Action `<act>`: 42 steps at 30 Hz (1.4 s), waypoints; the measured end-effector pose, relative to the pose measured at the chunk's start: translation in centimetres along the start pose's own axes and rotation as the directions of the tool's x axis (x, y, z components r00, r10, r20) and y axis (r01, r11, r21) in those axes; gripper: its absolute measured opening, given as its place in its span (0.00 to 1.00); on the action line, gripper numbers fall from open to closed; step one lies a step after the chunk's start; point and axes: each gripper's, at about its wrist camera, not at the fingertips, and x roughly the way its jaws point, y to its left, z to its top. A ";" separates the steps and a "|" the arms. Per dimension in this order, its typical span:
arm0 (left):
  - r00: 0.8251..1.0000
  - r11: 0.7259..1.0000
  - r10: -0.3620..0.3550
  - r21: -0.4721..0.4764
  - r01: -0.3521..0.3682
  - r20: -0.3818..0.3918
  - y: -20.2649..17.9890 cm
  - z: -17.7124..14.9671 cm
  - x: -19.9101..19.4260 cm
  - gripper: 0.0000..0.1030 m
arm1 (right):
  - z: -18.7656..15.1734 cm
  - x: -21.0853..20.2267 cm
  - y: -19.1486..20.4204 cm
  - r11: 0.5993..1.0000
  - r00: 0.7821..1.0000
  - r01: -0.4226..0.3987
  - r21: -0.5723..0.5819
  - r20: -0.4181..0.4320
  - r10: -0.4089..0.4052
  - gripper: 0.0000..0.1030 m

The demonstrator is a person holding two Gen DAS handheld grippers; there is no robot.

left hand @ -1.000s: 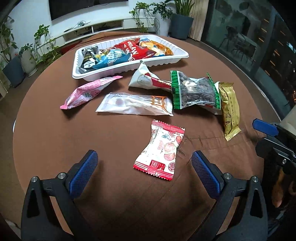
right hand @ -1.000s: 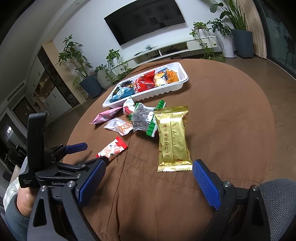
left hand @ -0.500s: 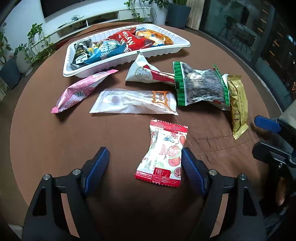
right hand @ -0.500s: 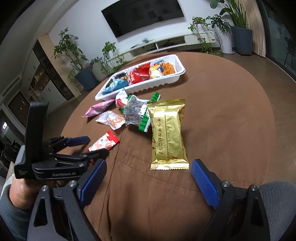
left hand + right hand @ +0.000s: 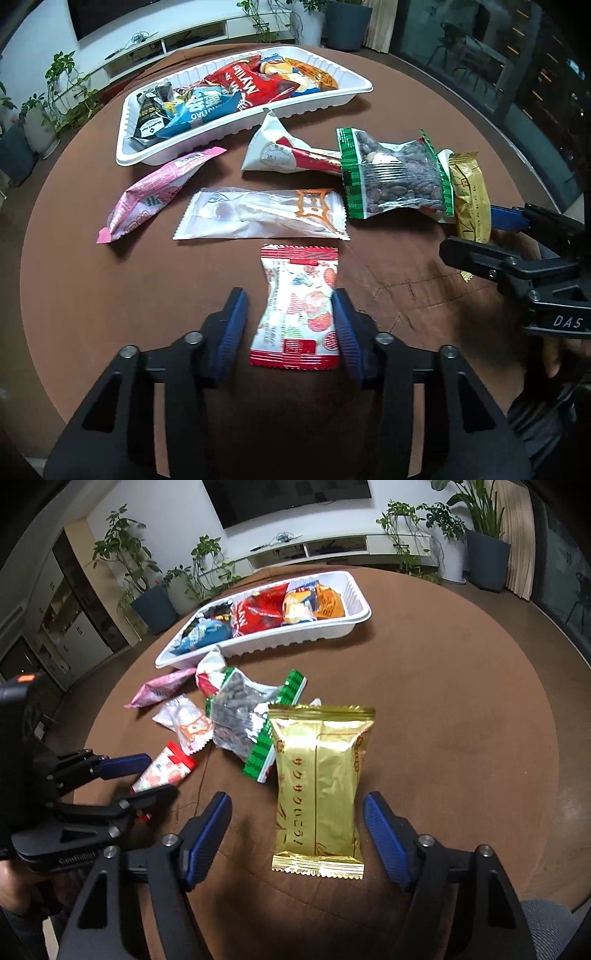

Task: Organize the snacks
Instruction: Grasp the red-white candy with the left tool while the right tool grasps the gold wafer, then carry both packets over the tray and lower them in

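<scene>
A red-and-white strawberry candy packet [image 5: 297, 310] lies on the brown table between the blue pads of my left gripper [image 5: 290, 317]; the jaws are narrowed around it, the right pad touching, the left pad a little apart. A gold snack bar [image 5: 319, 786] lies between the open fingers of my right gripper [image 5: 297, 823], untouched. The white tray [image 5: 332, 99] at the back holds several snack bags. The candy packet also shows in the right wrist view [image 5: 164, 770].
Loose on the table: a pink packet [image 5: 155, 192], a clear white packet [image 5: 262, 214], a white-and-red pouch [image 5: 284, 155] and a green-edged bag of nuts [image 5: 395, 177]. The right gripper [image 5: 517, 254] shows at the right. Plants and a TV shelf stand behind.
My left gripper has moved forward and narrowed around the strawberry candy packet. My right gripper has moved forward, so the gold bar now lies between its fingers.
</scene>
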 end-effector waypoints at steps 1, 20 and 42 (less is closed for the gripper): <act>1.000 1.000 -0.003 -0.003 0.003 0.003 0.0 -0.1 -0.1 0.36 | 0.0 0.0 0.0 1.000 1.000 0.003 -0.002 0.001 -0.003 0.73; 0.997 0.997 -0.057 -0.048 0.059 0.044 0.5 -1.5 -1.0 0.31 | -0.1 -0.1 -0.2 1.000 1.000 0.011 -0.023 -0.015 -0.012 0.33; 0.927 0.900 -0.298 -0.257 0.352 0.226 4.9 -4.7 -5.2 0.31 | -0.5 -4.4 -2.3 0.943 0.960 -0.278 0.185 0.026 0.278 0.31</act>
